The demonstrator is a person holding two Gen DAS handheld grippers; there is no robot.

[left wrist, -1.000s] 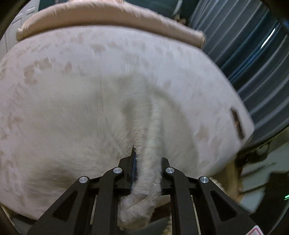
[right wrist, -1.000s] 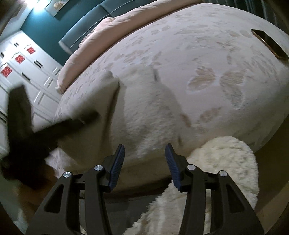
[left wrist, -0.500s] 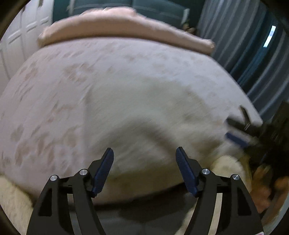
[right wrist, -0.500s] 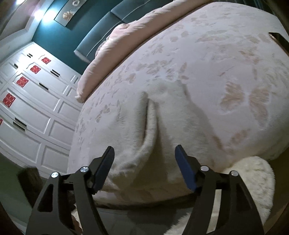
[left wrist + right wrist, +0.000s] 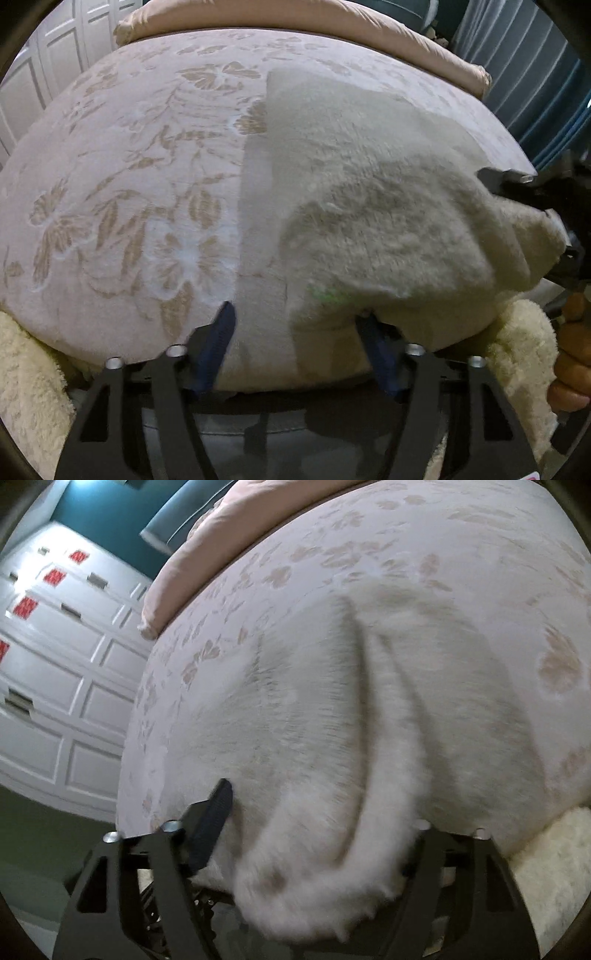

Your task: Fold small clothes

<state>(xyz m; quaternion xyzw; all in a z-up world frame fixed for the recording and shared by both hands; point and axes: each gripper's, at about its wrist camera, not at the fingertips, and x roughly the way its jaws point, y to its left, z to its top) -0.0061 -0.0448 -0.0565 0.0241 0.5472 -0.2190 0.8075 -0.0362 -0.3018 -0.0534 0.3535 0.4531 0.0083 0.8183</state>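
- Fleece garment [image 5: 369,206] lies on the floral bedspread [image 5: 129,166] at the near edge, part-folded, one flap doubled over and its near hem bunched.
- Left gripper [image 5: 295,332]: jaws about half open and just closing, hem between them, pads [image 5: 218,332] not clearly pressing. A second ago it was clamped on a fleece strip, then released and moved sideways.
- Right gripper [image 5: 314,830]: also half open and just closing, a thick fleece roll in the gap; grip not confirmed. Earlier the gap was empty.
- Risk: pile is thick and slippery, so a pinch may catch only the top layer, or bedspread too, and skew the fold.
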